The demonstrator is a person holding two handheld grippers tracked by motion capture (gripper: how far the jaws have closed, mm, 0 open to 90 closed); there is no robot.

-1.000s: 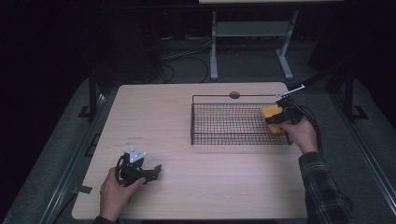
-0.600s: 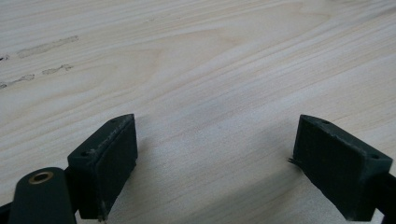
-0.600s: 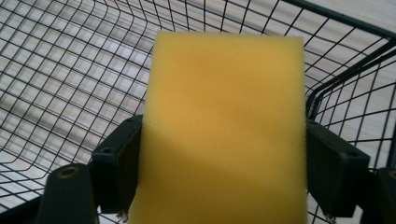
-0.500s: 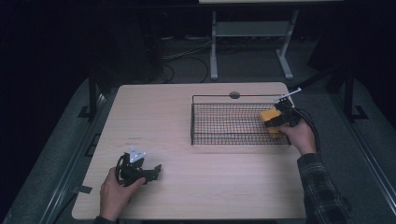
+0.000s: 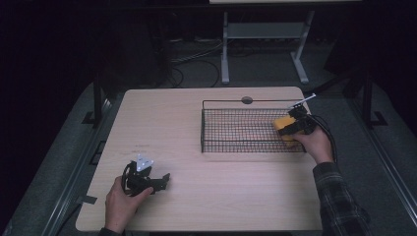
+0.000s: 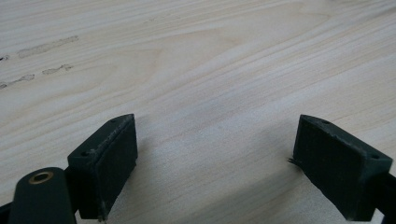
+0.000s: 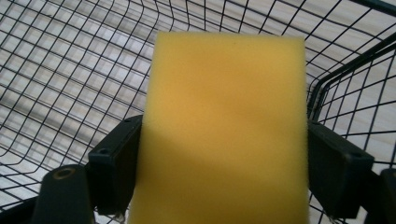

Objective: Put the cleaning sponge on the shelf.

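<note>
A yellow sponge (image 5: 283, 128) (image 7: 224, 116) hangs at the right end of a black wire basket (image 5: 221, 102), just above its mesh floor. My right gripper (image 5: 289, 129) (image 7: 224, 172) is shut on it, one pad pressed against each side of the sponge. In the right gripper view the sponge hides most of the basket floor ahead. Near the table's front left, my left gripper (image 5: 165, 180) (image 6: 215, 158) rests low over the bare wood, open, with nothing between its jaws.
The light wooden table (image 5: 162, 123) has a round cable hole (image 5: 247, 100) just behind the basket. Beyond the table's far edge stand a white metal frame (image 5: 265, 34) and loose cables (image 5: 187, 59) on the dark floor.
My right gripper has shifted slightly toward the basket's near side with the sponge in it. The left gripper has stayed where it was.
</note>
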